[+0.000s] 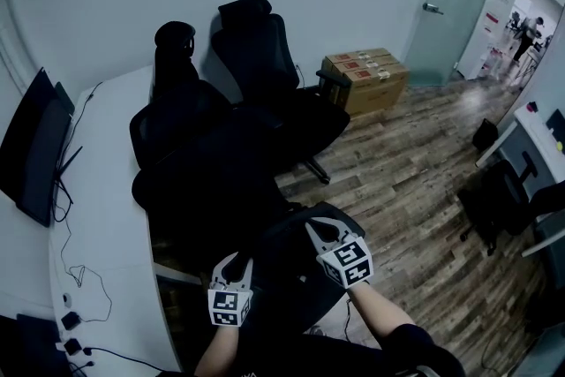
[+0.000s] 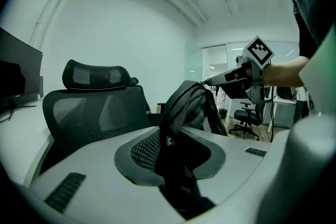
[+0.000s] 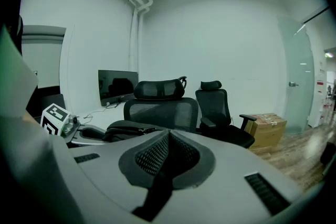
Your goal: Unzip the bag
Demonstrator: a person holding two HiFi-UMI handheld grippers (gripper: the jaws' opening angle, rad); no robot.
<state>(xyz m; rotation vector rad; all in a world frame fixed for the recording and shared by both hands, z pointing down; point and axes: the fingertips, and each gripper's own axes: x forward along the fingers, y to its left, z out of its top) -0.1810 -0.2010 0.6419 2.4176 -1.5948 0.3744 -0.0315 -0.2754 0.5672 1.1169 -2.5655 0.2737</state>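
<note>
The black bag (image 1: 278, 256) rests low in front of me, between both grippers. My left gripper (image 1: 234, 267) is shut on a fold of the bag's fabric (image 2: 181, 165), which fills the space between its pads. From there the bag (image 2: 186, 105) rises to a rounded top with the zipper line along it. My right gripper (image 2: 210, 81) has its tips at that top edge. Seen from the right gripper (image 3: 168, 136), the jaws stand shut at the end of the flattened bag (image 3: 126, 131); the zipper pull itself is hidden between the pads.
Two black office chairs (image 1: 265, 75) stand just beyond the bag. A white desk (image 1: 106, 216) with a monitor (image 1: 35, 146) and cables runs along the left. Cardboard boxes (image 1: 366, 75) sit by the far wall, a glass door (image 1: 450, 4) to the right, wood floor (image 1: 415, 190).
</note>
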